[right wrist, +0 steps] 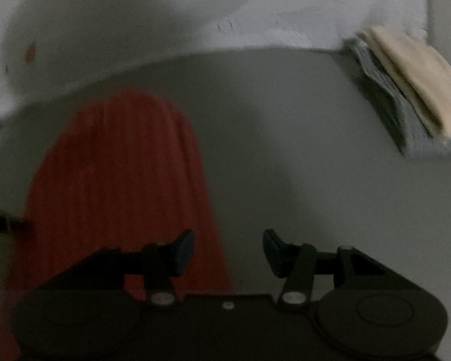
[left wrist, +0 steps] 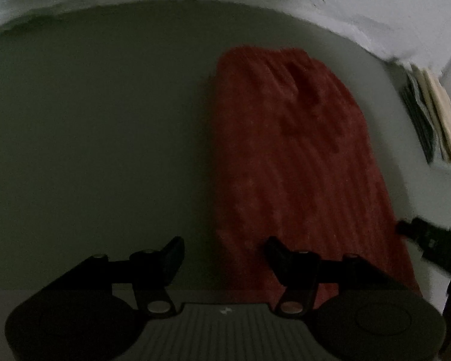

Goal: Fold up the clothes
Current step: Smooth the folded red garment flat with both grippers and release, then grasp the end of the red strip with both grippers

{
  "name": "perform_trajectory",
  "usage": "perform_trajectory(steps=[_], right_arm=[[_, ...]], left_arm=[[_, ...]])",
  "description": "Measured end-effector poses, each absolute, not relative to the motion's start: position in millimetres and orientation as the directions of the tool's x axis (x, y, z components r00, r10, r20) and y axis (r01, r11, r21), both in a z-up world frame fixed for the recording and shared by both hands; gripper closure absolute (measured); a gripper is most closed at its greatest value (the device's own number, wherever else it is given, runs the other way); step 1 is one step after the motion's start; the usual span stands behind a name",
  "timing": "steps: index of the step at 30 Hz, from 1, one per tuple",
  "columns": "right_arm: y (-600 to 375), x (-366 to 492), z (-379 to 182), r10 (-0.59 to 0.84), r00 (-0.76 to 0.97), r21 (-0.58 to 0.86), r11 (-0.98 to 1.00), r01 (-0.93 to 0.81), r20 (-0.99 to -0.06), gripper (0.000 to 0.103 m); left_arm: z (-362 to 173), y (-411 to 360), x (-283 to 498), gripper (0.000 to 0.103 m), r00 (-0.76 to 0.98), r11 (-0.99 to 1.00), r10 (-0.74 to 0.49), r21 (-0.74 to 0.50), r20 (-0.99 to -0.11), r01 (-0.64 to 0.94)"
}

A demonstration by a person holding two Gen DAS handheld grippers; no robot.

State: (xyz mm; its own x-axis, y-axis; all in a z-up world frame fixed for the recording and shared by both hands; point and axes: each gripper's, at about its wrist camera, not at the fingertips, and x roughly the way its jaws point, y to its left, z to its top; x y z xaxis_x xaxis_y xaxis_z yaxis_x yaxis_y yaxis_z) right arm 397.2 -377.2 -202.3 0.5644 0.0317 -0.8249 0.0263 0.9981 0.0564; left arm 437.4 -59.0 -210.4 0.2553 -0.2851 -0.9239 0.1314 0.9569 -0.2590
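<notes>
step: red cloth [left wrist: 297,162] lies as long strip on worktop [left wrist: 105,135] | left tool [left wrist: 224,248] & right tool [right wrist: 228,248] wide, empty | next: prob. grip near end, fold across

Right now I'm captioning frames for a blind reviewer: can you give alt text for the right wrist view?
A long, folded red cloth lies flat on a grey table, left of centre. The right tongs hang open and empty over its near edge. A stack of folded clothes sits far right against a white wall.

Dim light, plain grey tabletop [right wrist: 300,138] against a rough whitewashed wall [right wrist: 135,15]
</notes>
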Motion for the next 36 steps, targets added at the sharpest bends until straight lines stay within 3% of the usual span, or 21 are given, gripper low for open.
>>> perform_trajectory(steps=[4, 8, 14, 19, 24, 29, 33, 36], right_arm=[[-368.0, 350.1, -208.1, -0.072, 0.537, -0.026, 0.995, 0.093, -0.841, 0.051], [-367.9, 319.9, -209.7, -0.068, 0.532, 0.025, 0.986, 0.164, -0.844, 0.041], [-382.6, 301.7, -212.5, -0.038, 0.551, 0.102, 0.970, 0.221, -0.833, 0.041], [-394.2, 302.0, -212.4, 0.022, 0.574, 0.176, 0.961, 0.214, -0.818, 0.036], [-378.7, 306.0, -215.7, -0.017, 0.572, 0.064, 0.991, 0.121, -0.820, 0.036], [-372.5, 307.8, -216.4, 0.040, 0.586, 0.054, 0.999, 0.007, -0.810, 0.045], [-376.5, 308.7, -214.4, 0.089, 0.585, 0.074, 0.996, -0.049, -0.806, 0.066], [-385.4, 308.5, -213.3, 0.140, 0.578, 0.115, 0.990, -0.079, -0.804, 0.070]], left_arm=[[-207.9, -64.6, 410.4, 0.041, 0.252, 0.944, -0.303, -0.254, -0.919, 0.209], [-207.0, -59.6, 373.8, 0.039, 0.264, 0.933, -0.326, -0.265, -0.908, 0.242], [-214.0, -58.3, 324.3, 0.037, 0.283, 0.926, -0.322, -0.238, -0.904, 0.292], [-216.1, -64.6, 298.1, 0.030, 0.313, 0.934, -0.319, -0.239, -0.895, 0.266], [-212.3, -64.4, 276.2, 0.029, 0.334, 0.958, -0.281, -0.239, -0.900, 0.162], [-213.6, -67.1, 261.2, 0.027, 0.349, 0.963, -0.264, -0.263, -0.899, 0.051], [-215.7, -69.7, 253.3, 0.026, 0.383, 0.957, -0.258, -0.288, -0.887, -0.022], [-217.5, -76.2, 252.6, 0.018, 0.416, 0.956, -0.236, -0.287, -0.878, -0.063]])
